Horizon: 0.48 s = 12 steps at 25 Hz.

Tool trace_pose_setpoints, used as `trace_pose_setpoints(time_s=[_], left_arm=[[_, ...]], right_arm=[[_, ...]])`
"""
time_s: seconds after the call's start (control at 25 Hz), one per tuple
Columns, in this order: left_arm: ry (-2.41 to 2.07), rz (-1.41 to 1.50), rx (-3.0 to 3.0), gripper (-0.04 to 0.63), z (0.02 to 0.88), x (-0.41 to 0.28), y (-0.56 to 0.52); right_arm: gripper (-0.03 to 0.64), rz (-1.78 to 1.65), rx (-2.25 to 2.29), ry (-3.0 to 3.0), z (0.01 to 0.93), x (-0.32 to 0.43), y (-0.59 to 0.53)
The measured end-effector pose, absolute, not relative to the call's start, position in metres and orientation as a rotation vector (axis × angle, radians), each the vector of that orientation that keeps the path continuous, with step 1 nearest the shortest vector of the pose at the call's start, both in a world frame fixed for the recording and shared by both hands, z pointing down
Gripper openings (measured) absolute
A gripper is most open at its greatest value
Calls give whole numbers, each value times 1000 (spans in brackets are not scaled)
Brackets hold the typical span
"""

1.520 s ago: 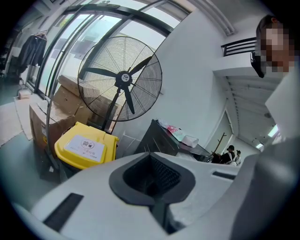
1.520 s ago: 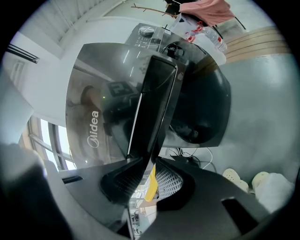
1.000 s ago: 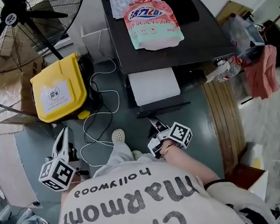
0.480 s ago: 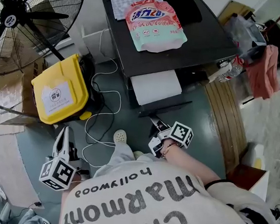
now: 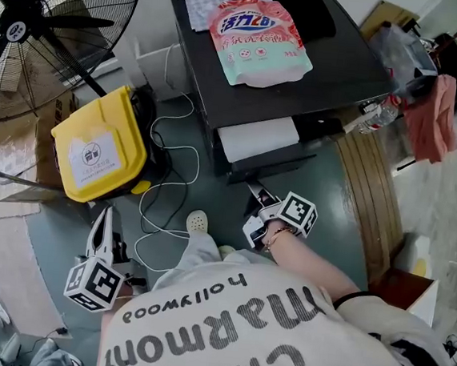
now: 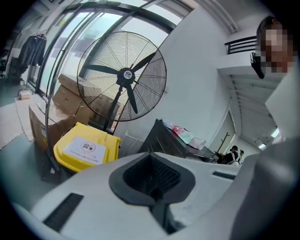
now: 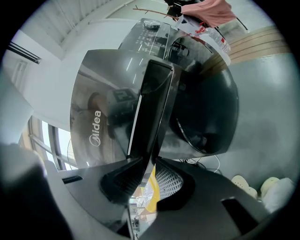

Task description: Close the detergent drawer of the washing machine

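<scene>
The black washing machine (image 5: 329,59) stands ahead of me, and its detergent drawer (image 5: 258,138) sticks out with the white inside showing. My right gripper (image 5: 258,195) reaches to the drawer's dark front panel (image 7: 152,108). In the right gripper view the jaws (image 7: 147,164) are shut on that panel's edge, one pad on each side. My left gripper (image 5: 106,221) hangs low at the left, away from the machine, and points toward the yellow bin. Its jaws (image 6: 154,192) are shut with nothing between them.
A pink and green detergent bag (image 5: 258,40) and cloths lie on the machine's top. A yellow bin (image 5: 99,154) and a big floor fan (image 5: 34,31) stand to the left. White cables (image 5: 168,180) loop across the floor. Wooden boards (image 5: 368,192) lie to the right.
The drawer has slid partway into the machine, so less of its white inside shows. My right gripper moved with it toward the machine. The left gripper stayed put.
</scene>
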State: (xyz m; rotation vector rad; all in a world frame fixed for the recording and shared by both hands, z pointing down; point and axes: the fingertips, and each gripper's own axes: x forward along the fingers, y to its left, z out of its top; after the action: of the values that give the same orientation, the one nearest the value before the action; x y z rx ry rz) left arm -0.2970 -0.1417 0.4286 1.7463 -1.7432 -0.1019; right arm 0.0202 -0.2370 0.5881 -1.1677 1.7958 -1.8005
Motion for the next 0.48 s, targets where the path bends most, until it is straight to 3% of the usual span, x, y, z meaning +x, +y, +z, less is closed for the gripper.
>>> trace_pose_setpoints(time_s=[0.48], left_arm=[[-1725,-97,1768,8,427,-307,-165]], right_arm=[[95,-1788,-1197,1764,587,16,-247]])
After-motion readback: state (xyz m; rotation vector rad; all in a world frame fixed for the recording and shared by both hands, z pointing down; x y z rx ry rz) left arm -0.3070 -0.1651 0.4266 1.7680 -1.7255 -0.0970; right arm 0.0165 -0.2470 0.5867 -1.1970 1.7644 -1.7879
